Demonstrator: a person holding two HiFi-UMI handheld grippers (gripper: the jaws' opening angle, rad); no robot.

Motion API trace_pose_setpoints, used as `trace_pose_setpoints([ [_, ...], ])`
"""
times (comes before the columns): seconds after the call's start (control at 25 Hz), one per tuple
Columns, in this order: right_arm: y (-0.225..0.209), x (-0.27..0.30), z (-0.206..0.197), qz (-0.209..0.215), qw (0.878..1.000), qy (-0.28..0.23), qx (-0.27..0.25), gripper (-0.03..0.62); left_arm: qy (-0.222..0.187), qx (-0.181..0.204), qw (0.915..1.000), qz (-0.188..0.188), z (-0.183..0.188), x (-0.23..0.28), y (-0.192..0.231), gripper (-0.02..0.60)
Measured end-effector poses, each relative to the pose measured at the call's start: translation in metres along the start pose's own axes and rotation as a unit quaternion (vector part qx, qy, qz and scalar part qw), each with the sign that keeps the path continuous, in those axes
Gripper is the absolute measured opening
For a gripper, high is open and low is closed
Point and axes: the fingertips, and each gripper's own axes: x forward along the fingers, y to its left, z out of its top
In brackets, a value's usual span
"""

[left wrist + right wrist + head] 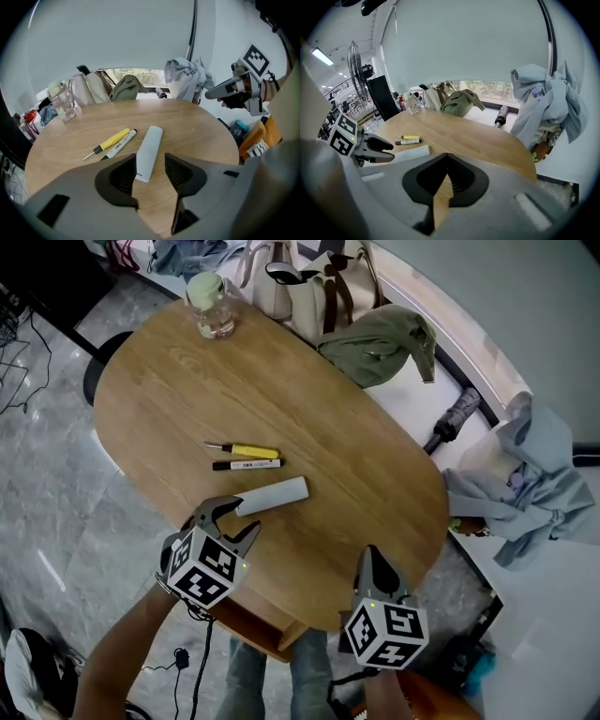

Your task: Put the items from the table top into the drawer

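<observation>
While nothing has left the table (375, 456) yet, the left gripper (246, 517) stands wide open with the near end of the grey bar (274, 496) between its jaws, ungripped; the yellow screwdriver (246, 451) and black marker (248, 464) lie just beyond, and the right gripper (372, 557) hangs closed and empty at the table's edge

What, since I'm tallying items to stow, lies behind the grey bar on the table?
Just behind the grey bar lie a marker and a yellow screwdriver, side by side; farther back stands a clear jar. Whatever is beneath the bar is covered.
</observation>
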Motion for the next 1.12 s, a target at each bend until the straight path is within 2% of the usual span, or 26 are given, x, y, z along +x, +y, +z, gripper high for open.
trace_pose_setpoints([
  [0.24, -0.002, 0.005, -0.004, 0.0, 1.0, 0.008, 0.006, 0.005, 0.035, 0.06, 0.9976, 0.004, -0.003, 0.019, 0.005, 0.19],
  [0.48, 0.0, 0.01, -0.008, 0.002, 1.0, 0.015, 0.012, 0.005, 0.072, 0.102, 0.9922, -0.009, -0.013, 0.033, 0.004, 0.213],
  [0.76, 0.003, 0.015, -0.009, 0.007, 1.0, 0.016, 0.012, 0.005, 0.082, 0.108, 0.9905, -0.017, -0.014, 0.041, 0.008, 0.219],
  [0.96, 0.004, 0.018, -0.009, 0.011, 1.0, 0.017, 0.011, 0.005, 0.107, 0.128, 0.9855, -0.034, -0.018, 0.048, 0.005, 0.232],
  [1.12, 0.005, 0.018, -0.01, 0.012, 1.0, 0.017, 0.012, 0.005, 0.115, 0.129, 0.9843, -0.037, -0.017, 0.053, 0.005, 0.232],
])
